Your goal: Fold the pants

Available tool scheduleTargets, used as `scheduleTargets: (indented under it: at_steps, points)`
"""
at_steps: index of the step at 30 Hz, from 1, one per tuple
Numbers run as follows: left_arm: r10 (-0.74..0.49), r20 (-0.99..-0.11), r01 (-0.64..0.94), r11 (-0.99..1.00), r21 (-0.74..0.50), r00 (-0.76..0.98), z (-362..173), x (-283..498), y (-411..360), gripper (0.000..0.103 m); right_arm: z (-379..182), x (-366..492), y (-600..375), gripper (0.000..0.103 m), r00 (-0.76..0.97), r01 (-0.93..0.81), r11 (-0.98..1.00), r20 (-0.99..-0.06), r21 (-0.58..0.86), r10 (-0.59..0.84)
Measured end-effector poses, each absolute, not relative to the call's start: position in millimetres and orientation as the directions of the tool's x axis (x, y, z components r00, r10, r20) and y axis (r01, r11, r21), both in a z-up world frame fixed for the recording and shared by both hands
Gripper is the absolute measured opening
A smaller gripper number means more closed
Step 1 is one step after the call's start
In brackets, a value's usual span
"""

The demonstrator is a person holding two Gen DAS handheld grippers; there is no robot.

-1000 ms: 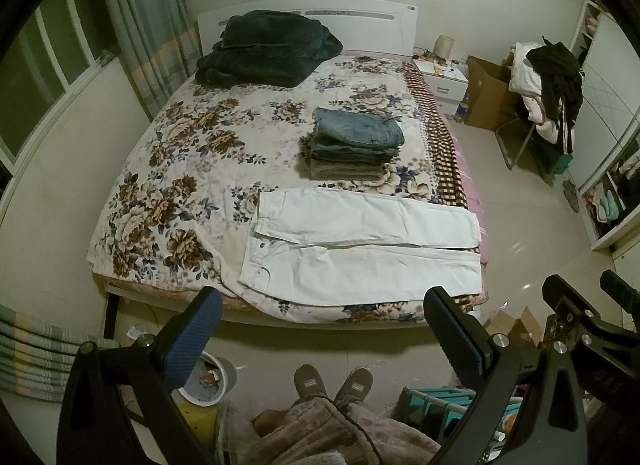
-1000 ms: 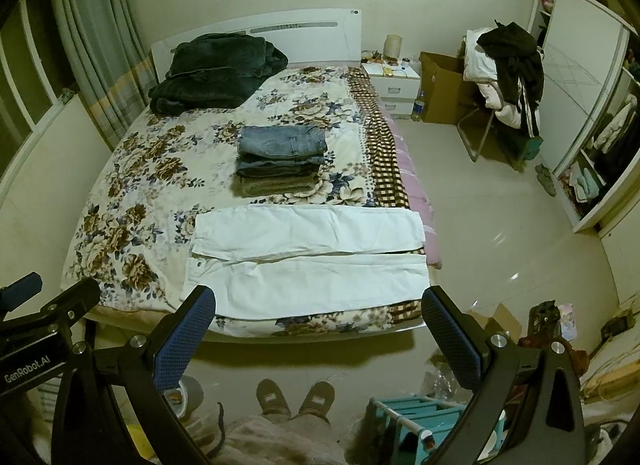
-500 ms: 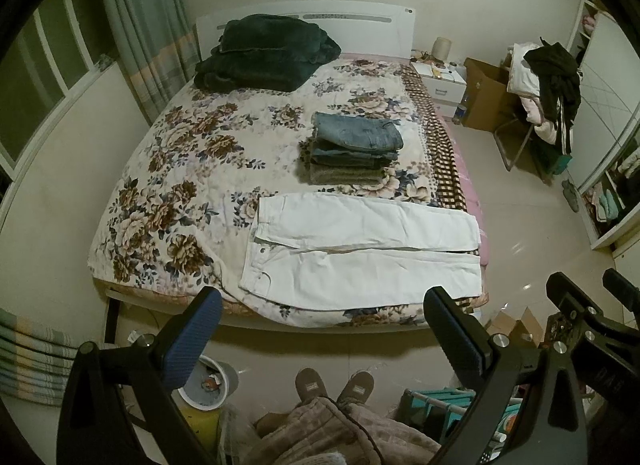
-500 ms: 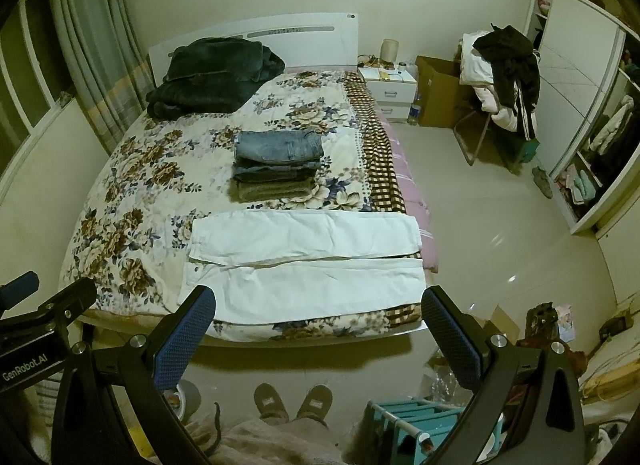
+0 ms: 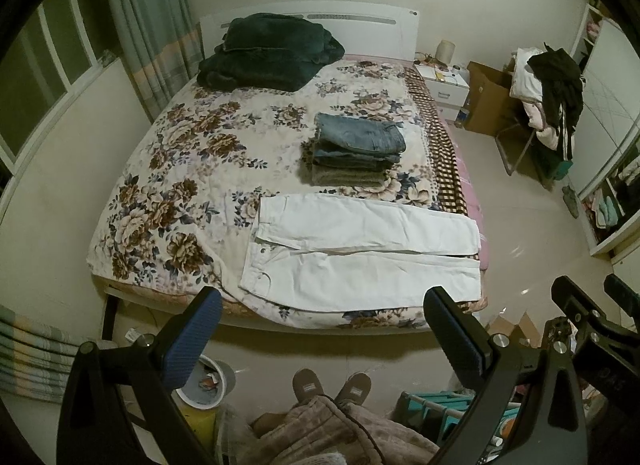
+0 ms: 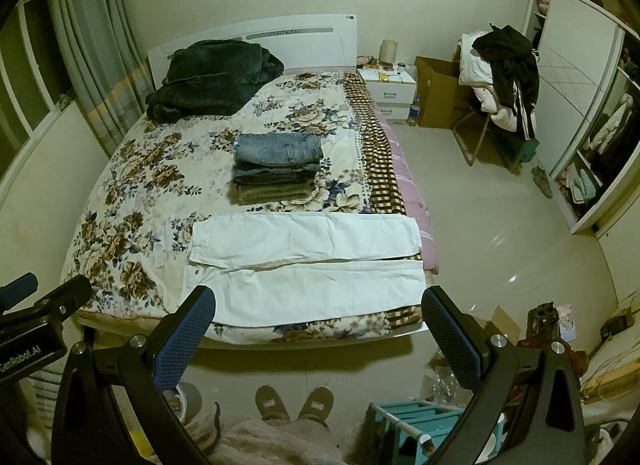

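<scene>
White pants (image 5: 360, 253) lie flat across the near end of the bed, waist to the left, legs side by side to the right. They also show in the right wrist view (image 6: 308, 265). My left gripper (image 5: 320, 305) is open and empty, held in the air short of the bed's near edge. My right gripper (image 6: 318, 305) is open and empty, likewise above the floor before the bed. Neither touches the pants.
A stack of folded jeans (image 5: 356, 153) sits mid-bed on the floral quilt (image 5: 180, 169). A dark blanket (image 5: 268, 53) lies by the headboard. A teal rack (image 6: 412, 421), a bin (image 5: 208, 381) and my slippered feet (image 6: 294, 401) are on the floor below.
Both grippers have drifted slightly forward and tilted, so the bed sits a little lower in view. The pants have not moved and both grippers stay open.
</scene>
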State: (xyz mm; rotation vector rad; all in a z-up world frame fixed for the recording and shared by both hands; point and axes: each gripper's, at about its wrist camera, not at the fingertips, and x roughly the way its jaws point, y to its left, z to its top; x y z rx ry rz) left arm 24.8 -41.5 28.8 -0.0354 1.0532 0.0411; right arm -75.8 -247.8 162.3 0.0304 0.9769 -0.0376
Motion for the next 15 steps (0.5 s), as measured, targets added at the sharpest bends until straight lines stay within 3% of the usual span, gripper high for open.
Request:
scheduleTargets:
  at_steps: [15]
  points:
    - [0.014,-0.868,-0.052,0.999,-0.013,0.496,31.1,25.1,-39.1,0.103,169.7,-71.7,-245.8,0.103,0.558,0.041,0.999,-0.830,0.017,-0.009]
